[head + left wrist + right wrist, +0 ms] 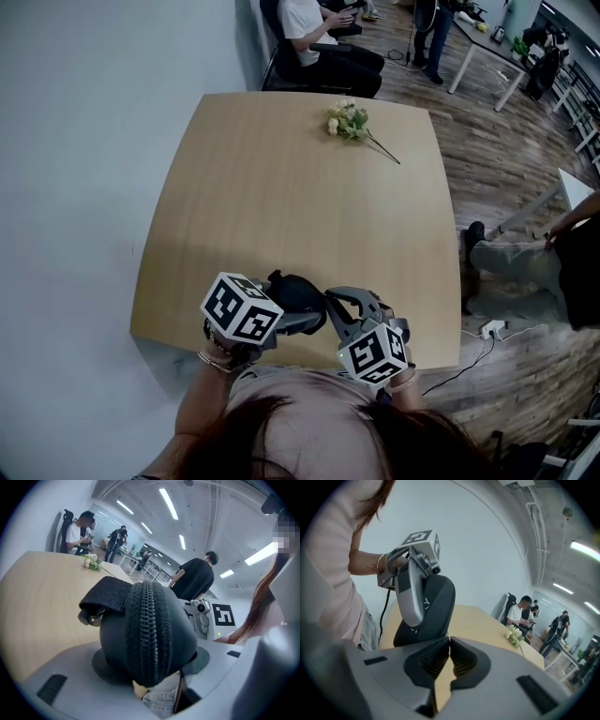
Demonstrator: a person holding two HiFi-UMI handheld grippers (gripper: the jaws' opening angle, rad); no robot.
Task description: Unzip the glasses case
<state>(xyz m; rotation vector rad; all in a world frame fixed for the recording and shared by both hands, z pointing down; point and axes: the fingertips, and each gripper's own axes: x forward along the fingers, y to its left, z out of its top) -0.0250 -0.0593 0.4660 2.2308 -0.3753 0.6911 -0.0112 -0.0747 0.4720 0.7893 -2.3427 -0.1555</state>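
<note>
My left gripper (154, 666) clamps the glasses case (145, 634) at the table's (281, 197) near edge. My right gripper (449, 645), just beside, is pinched shut (empty). Bare tabletop ahead up to the flowers (349, 120).

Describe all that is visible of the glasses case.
The glasses case is black, rounded, hard-shell looking. Its toothed zipper, closed as seen, runs down the end facing the camera. A black fabric strap with a metal clip hangs from the top. The left gripper clamps it on both sides, above the table's near edge.
</note>
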